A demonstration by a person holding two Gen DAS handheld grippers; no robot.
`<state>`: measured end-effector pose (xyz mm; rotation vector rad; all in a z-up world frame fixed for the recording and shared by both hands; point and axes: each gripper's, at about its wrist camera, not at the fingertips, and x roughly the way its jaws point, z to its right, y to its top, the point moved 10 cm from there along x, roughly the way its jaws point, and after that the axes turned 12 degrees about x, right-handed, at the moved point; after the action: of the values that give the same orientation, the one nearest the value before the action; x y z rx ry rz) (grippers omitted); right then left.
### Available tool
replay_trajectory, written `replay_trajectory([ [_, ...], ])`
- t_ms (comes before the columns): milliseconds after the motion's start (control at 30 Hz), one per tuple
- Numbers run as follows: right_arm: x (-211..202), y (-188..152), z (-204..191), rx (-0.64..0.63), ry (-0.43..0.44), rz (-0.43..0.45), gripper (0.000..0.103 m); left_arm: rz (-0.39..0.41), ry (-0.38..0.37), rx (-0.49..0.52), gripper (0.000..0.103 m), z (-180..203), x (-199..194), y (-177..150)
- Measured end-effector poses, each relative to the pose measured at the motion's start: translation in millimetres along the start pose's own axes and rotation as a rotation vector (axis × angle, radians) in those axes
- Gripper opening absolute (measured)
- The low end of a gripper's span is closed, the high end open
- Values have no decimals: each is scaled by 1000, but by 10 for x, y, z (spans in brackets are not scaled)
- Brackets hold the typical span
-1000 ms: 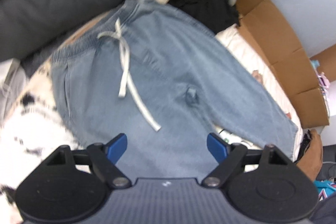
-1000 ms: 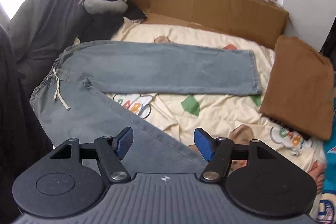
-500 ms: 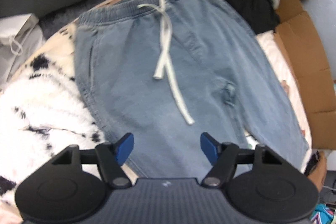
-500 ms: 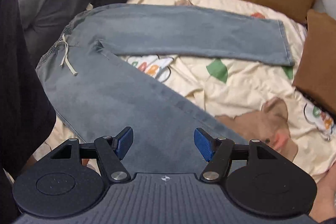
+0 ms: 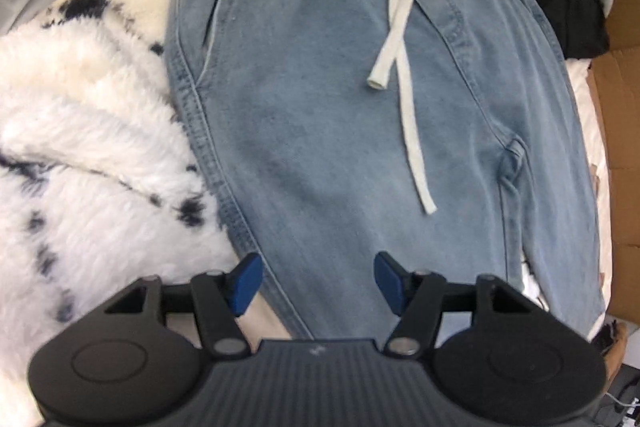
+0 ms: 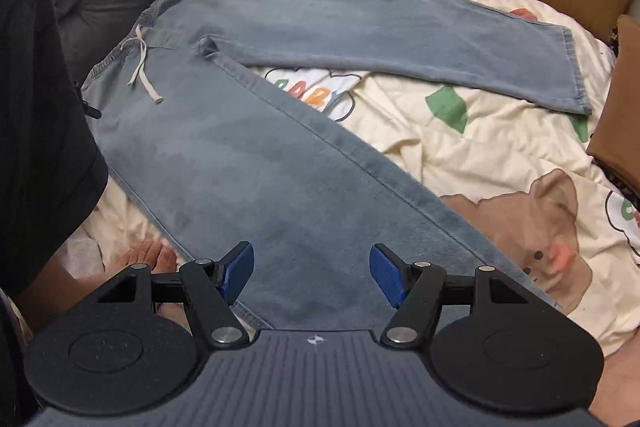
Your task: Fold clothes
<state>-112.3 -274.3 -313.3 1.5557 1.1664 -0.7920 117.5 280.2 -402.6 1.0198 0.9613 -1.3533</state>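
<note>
The light-blue denim drawstring trousers [image 6: 256, 155] lie flat on the cream cartoon-print bedsheet [image 6: 500, 155], legs splayed apart, waistband toward ten o'clock in the right view. Both the left gripper [image 5: 318, 285] and right gripper [image 6: 312, 275] hover over the near leg, jaws apart, empty. Judging by this, a lengthwise fold awaits: pinch the near leg's edge, carry it onto the far leg.

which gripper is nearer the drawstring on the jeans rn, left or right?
Left. The left gripper hovers open over the upper leg, just below the drawstring. The right gripper is open farther down that leg, the drawstring well off.
</note>
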Motion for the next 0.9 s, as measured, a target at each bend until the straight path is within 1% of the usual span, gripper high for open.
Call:
replay_trajectory([
  [167, 69, -49, -7, 3, 2, -23, 71, -13, 14, -5, 65, -24, 107, 29],
  [200, 84, -57, -1, 11, 3, -26, 71, -20, 22, -2, 65, -27, 132, 28],
  [333, 147, -79, 3, 20, 6, -39, 71, -70, 99, 34, 64, -84, 261, -29],
  [433, 168, -78, -8, 17, 10, -41, 71, -75, 116, 54, 63, -87, 324, -48],
  [500, 171, -78, -8, 16, 10, -41, 71, -72, 119, 66, 69, -81, 360, -56],
  [567, 174, -79, -8, 15, 10, -42, 71, -69, 123, 79, 72, -74, 397, -64],
  [700, 184, -90, 10, 18, 2, -47, 71, -64, 130, 104, 72, -61, 470, -80],
  [767, 179, -93, 10, 14, -1, -46, 71, -47, 111, 106, 71, -79, 460, -86],
  [800, 172, -92, 6, 11, -1, -43, 71, -35, 96, 104, 66, -95, 443, -89],
  [867, 160, -90, -1, 7, -1, -38, 71, -11, 66, 100, 61, -125, 410, -94],
  [900, 160, -89, -3, 6, -2, -37, 71, 2, 47, 96, 61, -133, 387, -94],
])
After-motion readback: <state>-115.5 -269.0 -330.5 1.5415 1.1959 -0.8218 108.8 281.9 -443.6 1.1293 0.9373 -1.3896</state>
